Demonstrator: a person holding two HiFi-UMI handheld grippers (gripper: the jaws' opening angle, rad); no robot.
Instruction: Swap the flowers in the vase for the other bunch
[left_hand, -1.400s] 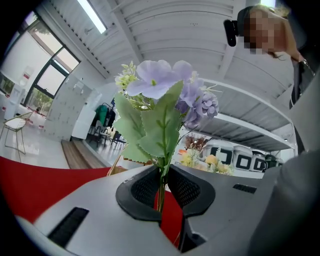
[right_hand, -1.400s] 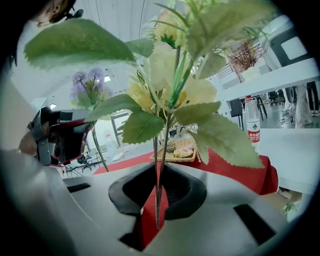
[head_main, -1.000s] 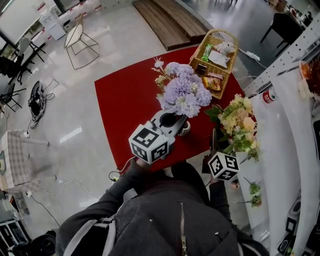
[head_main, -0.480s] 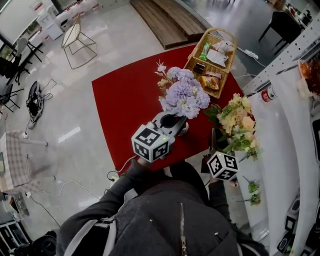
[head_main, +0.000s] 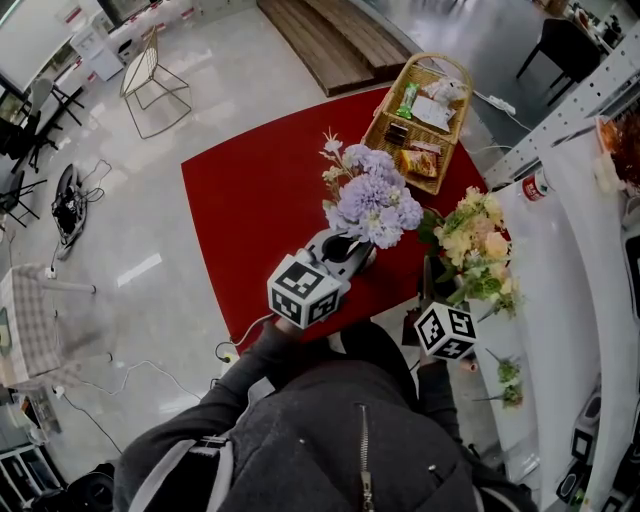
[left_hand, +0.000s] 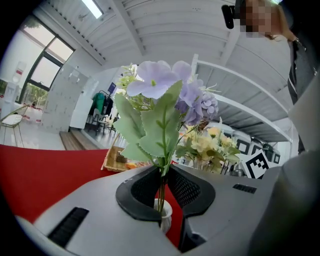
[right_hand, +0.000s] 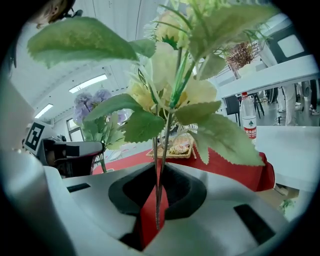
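My left gripper (head_main: 345, 246) (left_hand: 162, 194) is shut on the thin green stems of the purple flower bunch (head_main: 372, 194) (left_hand: 165, 85), which stands upright. Right below the jaws is the small white vase (left_hand: 163, 216) (head_main: 367, 257) on the red tablecloth (head_main: 250, 200), and the stem ends reach its mouth. My right gripper (head_main: 436, 288) (right_hand: 157, 199) is shut on the stems of the yellow and cream bunch (head_main: 476, 245) (right_hand: 170, 85). It holds them upright in the air at the table's right edge, apart from the vase.
A wicker basket (head_main: 420, 110) with snack packets sits at the table's far corner. A water bottle (head_main: 536, 189) (right_hand: 248, 120) stands on the white counter (head_main: 565, 290) to the right. Loose green sprigs (head_main: 508, 385) lie near that counter's front end.
My left gripper has sunk a little with the purple bunch, bringing its stems down to the vase. The right gripper and the yellow bunch have stayed still.
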